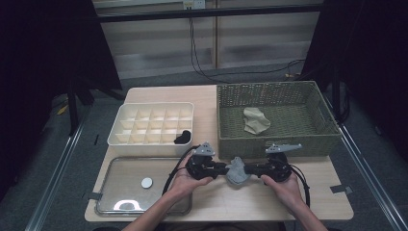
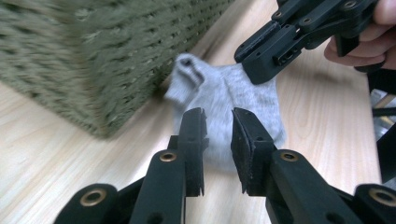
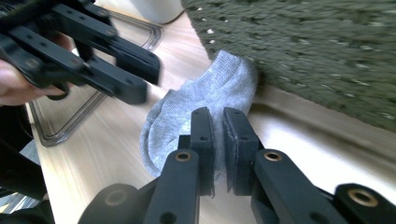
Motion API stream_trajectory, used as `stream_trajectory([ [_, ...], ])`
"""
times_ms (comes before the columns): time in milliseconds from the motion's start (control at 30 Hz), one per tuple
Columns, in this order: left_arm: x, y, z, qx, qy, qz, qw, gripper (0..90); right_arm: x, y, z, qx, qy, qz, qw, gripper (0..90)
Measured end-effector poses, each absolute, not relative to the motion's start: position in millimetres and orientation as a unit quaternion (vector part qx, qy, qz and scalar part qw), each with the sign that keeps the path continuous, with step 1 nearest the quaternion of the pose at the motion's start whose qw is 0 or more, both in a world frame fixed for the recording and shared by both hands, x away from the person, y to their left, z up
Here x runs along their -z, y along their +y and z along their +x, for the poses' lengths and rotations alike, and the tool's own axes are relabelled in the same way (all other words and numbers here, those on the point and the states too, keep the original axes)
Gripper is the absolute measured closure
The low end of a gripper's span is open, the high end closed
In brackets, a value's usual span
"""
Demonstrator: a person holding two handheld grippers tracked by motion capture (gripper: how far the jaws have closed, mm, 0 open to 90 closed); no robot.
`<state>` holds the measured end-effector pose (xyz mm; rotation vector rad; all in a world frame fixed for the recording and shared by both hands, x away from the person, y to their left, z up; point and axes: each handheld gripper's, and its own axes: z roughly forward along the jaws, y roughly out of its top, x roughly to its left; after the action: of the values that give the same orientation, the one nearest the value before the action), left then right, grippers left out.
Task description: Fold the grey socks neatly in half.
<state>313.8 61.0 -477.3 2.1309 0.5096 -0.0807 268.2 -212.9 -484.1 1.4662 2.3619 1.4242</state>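
A small grey sock (image 1: 236, 172) lies on the wooden table just in front of the woven basket (image 1: 317, 139), between both grippers. My right gripper (image 3: 218, 135) is shut on the grey sock (image 3: 205, 100), pinching its near edge; in the left gripper view it (image 2: 254, 70) bites the sock's far side. My left gripper (image 2: 218, 140) is open with a narrow gap, its jaws hovering over the sock (image 2: 224, 98). From the right gripper view the left gripper (image 3: 135, 79) is at the sock's left edge.
The olive basket holds a beige cloth (image 1: 255, 120). A white divided box (image 1: 130, 137) at the left has a black item (image 1: 183, 137) in one front cell. A clear tray (image 1: 115, 202) with a white disc (image 1: 146, 182) lies at the front left.
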Motion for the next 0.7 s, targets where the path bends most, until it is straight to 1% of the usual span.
stream_trajectory([
  [133, 477.8, 63.7, 308.8, 0.037, 0.200, 0.870, 0.450, 74.8, 482.3, -215.4, 267.0, -0.450, 0.761, 0.467, 0.020, 83.5],
  [267, 483.2, 54.5, 304.5, 0.053, 0.186, 0.876, 0.441, 76.2, 481.4, -213.1, 265.9, -0.444, 0.766, 0.464, 0.028, 83.4],
  [400, 487.7, 47.2, 301.2, 0.043, 0.186, 0.883, 0.429, 78.5, 479.5, -206.4, 265.4, -0.442, 0.773, 0.453, 0.033, 83.2],
  [700, 493.4, 42.8, 301.9, 0.041, 0.190, 0.886, 0.422, 78.8, 476.0, -196.4, 268.2, -0.452, 0.774, 0.442, 0.032, 82.5],
])
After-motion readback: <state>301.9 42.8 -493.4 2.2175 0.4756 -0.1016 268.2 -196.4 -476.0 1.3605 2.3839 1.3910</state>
